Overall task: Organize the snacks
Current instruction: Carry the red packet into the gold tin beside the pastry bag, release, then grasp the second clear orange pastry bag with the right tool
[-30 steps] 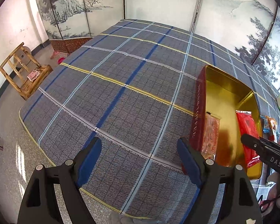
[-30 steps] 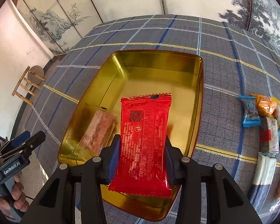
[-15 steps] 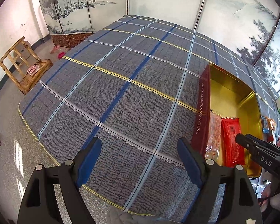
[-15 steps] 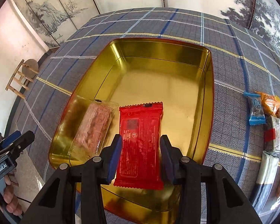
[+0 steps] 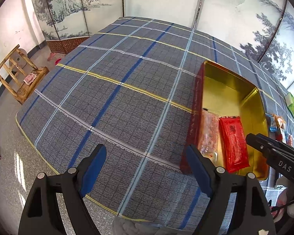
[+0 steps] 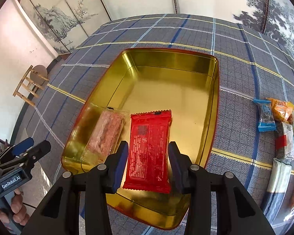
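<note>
Gold tin (image 6: 215,101), frame centre: red packet (image 6: 150,148) and clear packet (image 6: 105,135) inside. Right gripper (image 6: 148,163) parted around red packet; left gripper (image 5: 145,168) wide, empty.

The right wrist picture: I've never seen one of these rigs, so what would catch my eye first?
Most striking is the shiny gold tin on the blue plaid tablecloth, with a bright red snack packet lying in its near end between the open fingers of the right gripper. Beside it on the left lies a clear-wrapped pinkish snack. A cluster of loose wrapped snacks waits on the cloth to the right.
</note>
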